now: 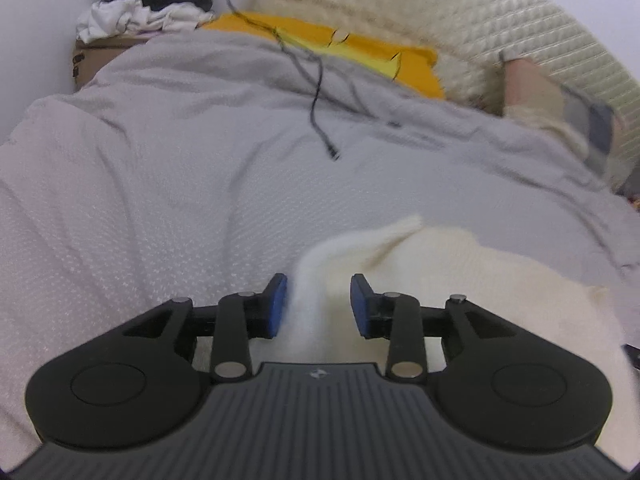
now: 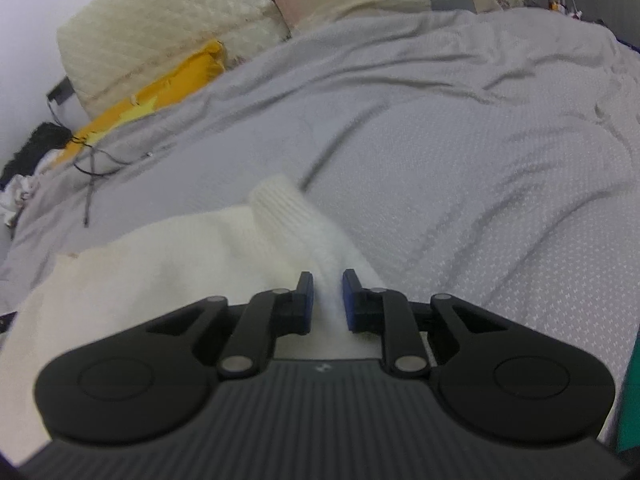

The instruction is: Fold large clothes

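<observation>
The bed [image 1: 180,184] with its grey cover fills both frames. The white sweater [image 2: 168,256] lies at the lower centre, spread flat for folding. The left gripper [image 1: 319,304] is half open around a raised fold; the right gripper [image 2: 327,300] is narrower, its fingers [image 2: 306,300] close beside the fabric, maybe pinching it to lift.

One white sweater [image 2: 192,256] lies on one grey bedspread [image 1: 180,152]. One yellow cushion [image 1: 360,52], one cardboard box [image 1: 94,60]. Two grippers.
</observation>
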The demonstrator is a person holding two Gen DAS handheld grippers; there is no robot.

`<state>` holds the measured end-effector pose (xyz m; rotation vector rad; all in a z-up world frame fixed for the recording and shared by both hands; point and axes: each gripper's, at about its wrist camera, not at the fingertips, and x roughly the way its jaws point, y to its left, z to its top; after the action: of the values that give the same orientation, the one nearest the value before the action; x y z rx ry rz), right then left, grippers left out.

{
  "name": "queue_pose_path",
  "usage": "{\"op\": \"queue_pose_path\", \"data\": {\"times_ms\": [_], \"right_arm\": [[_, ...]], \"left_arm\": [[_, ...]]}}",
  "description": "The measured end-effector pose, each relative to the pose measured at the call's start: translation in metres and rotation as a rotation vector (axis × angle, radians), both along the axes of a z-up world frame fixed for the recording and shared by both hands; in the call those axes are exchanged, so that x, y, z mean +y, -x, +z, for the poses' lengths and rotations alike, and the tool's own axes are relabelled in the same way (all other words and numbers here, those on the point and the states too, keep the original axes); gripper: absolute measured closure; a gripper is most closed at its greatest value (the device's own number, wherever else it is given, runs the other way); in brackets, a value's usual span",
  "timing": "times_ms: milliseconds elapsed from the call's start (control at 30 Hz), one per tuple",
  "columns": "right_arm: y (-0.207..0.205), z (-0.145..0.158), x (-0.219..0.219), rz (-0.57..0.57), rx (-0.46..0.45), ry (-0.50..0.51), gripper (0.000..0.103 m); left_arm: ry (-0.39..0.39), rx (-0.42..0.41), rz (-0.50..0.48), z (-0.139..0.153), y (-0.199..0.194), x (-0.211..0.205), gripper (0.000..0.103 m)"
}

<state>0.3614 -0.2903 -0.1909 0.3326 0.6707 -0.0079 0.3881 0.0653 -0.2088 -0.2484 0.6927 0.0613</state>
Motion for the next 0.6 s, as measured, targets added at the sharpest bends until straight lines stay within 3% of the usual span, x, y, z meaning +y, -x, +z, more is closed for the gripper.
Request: {"op": "queue_pose_path", "data": {"times_ms": [333,600], "right_arm": [[0.060,0.039,0.021,0.086,-0.098,0.041,0.083],[0.115,0.046,0.048,0.173,-0.097,0.051,0.083]], "left_arm": [[0.002,-0.064,-0.151,0.039,0.094,-0.036,0.062],[-0.035,-0.069,-0.263,0.034,0.147,-0.084,0.062]]}}
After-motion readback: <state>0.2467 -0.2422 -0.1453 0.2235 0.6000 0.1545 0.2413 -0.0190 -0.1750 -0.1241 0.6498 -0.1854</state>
